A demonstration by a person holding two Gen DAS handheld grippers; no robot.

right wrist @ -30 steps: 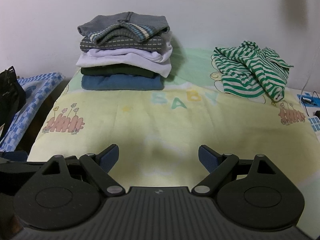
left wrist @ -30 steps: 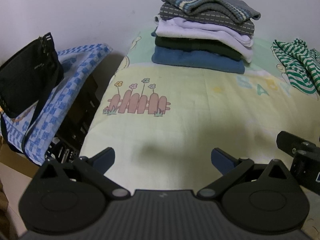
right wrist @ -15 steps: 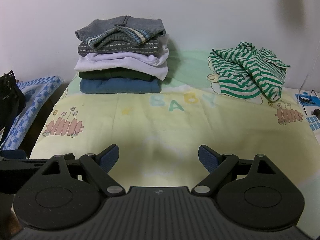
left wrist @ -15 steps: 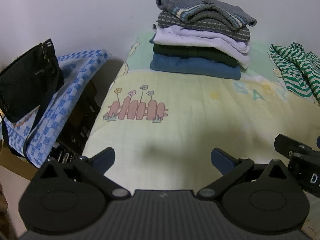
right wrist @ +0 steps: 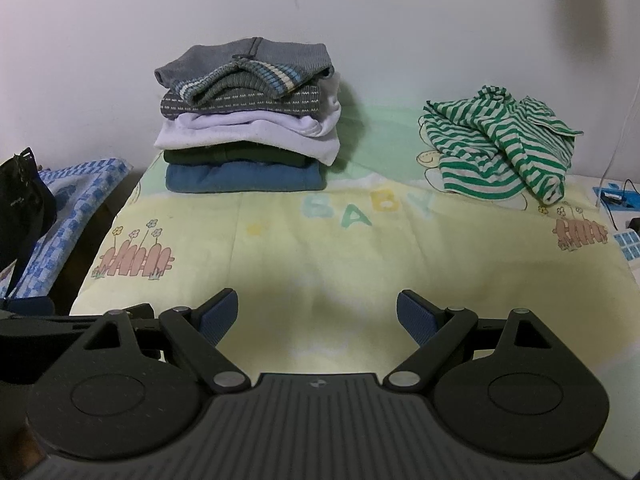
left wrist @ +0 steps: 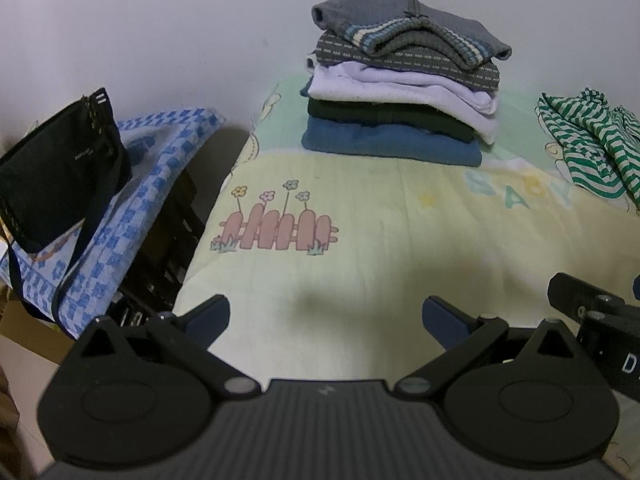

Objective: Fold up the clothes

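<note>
Both claws hover low over the near edge of the blanket [right wrist: 320, 248], with nothing between their fingers: the left claw [left wrist: 326, 318] is released, fingers wide apart, and the right claw [right wrist: 316, 314] is likewise spread and empty. The landmark is the stack of folded clothes [right wrist: 248, 120], standing at the far edge of the blanket against the wall. The one unfolded item, a green striped shirt [right wrist: 500, 148], lies crumpled to the right of the stack, well apart from it and far from both claws. A black bag [left wrist: 60, 172] on a blue checked cloth [left wrist: 132, 200] sits to the left of the stack, off the blanket.

The step in hand appears to be reaching for the striped shirt. To do it well, the right claw should pinch a single layer at a shoulder or hem rather than a bunched fold. The shirt should then be drawn onto the bare blanket in front of the stack. Both claws should spread it flat before any fold is made.
</note>
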